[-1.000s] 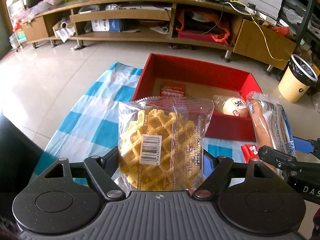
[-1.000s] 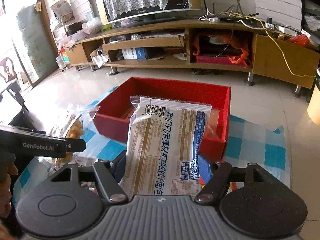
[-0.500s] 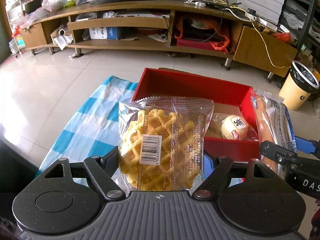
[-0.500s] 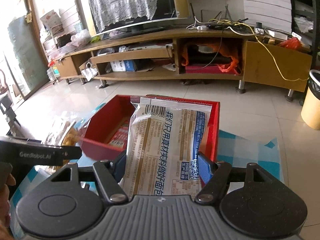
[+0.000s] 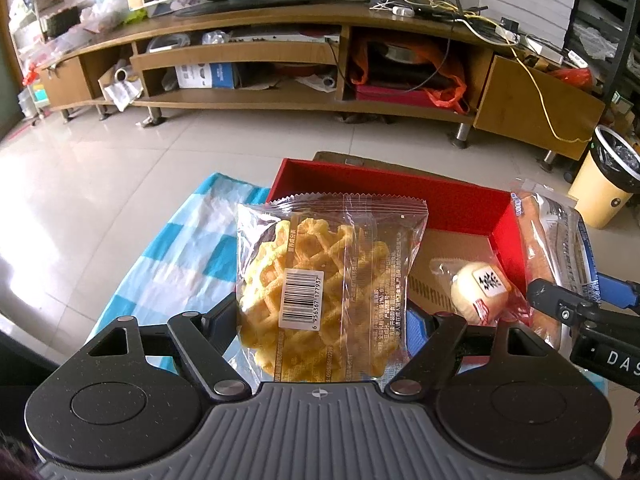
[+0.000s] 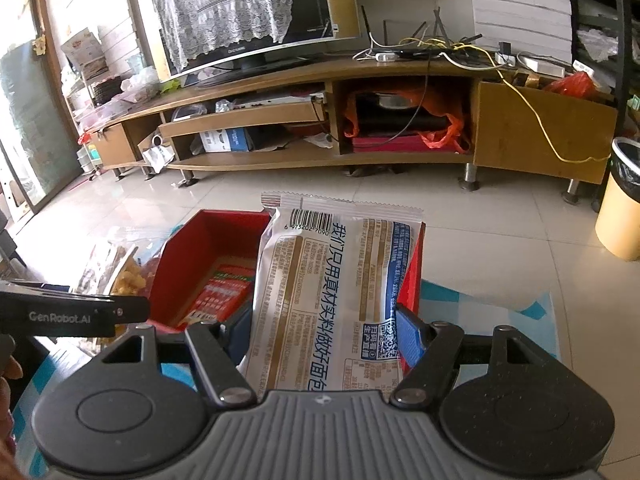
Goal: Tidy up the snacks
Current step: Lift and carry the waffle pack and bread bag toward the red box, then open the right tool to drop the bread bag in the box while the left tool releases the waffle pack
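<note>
Because each bag fills the middle of its own picture, much of the red box stays hidden behind them. I count two held bags and two grippers. Inside the box I can see one round bun and one red packet; more may be hidden. The left gripper points forward, pinching the waffle bag upright near the bottom middle. The right gripper pinches the bread bag upright over the box. A blue checked cloth lies under the box.
</note>
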Demonstrator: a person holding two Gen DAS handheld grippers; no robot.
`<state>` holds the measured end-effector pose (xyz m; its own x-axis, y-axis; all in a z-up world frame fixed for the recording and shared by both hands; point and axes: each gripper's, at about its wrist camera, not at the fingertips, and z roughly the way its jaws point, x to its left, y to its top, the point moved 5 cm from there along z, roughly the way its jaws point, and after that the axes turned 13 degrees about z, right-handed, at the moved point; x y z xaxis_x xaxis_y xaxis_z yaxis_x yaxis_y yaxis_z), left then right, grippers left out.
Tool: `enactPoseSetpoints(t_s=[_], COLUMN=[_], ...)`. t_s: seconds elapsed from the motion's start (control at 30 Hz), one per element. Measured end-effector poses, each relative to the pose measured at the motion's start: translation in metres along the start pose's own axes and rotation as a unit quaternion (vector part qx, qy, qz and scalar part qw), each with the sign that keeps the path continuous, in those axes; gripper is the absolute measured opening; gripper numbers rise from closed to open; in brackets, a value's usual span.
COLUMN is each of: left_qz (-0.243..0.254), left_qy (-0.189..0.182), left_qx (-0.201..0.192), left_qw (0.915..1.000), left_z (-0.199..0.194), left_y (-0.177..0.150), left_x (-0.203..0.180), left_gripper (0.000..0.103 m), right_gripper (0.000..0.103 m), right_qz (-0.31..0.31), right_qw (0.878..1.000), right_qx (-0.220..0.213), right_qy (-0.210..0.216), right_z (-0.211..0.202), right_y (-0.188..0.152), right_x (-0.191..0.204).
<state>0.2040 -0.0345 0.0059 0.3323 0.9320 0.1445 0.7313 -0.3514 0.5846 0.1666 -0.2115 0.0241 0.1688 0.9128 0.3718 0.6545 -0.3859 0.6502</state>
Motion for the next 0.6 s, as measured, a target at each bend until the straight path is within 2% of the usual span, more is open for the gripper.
enactPoseSetpoints(t_s=[0.4,0.43,0.53,0.6], left_qz=[0.004,0.003,-0.001,0.0], left_qy=[0.008,0.009,0.011,0.012], left_qx=[0.007,0.009,0.013,0.015], left_qw=[0.9999,0.9999,0.9999,0.9998], left_z=[0.032,0.035,0.044,0.049], left_y=[0.02,0.021,0.025,0.026], left_x=[0.001,0.002,0.004,0.003], left_gripper=[0.083,0.083,0.083,0.083], right_gripper=[0.069,0.068,0.052,0.052], right_qz=[0.007,0.005,0.004,0.009], right_qw=[1.0,1.0,1.0,1.0], right_qx=[0.004,0.003,0.004,0.014], right_qy=[-0.016,-0.016,-0.007,-0.003], right_z=[0.038,0.041,0.047,0.052], right_y=[0.021,0.022,0.025,0.027], right_x=[-0.008,-0.007,-0.006,-0.007])
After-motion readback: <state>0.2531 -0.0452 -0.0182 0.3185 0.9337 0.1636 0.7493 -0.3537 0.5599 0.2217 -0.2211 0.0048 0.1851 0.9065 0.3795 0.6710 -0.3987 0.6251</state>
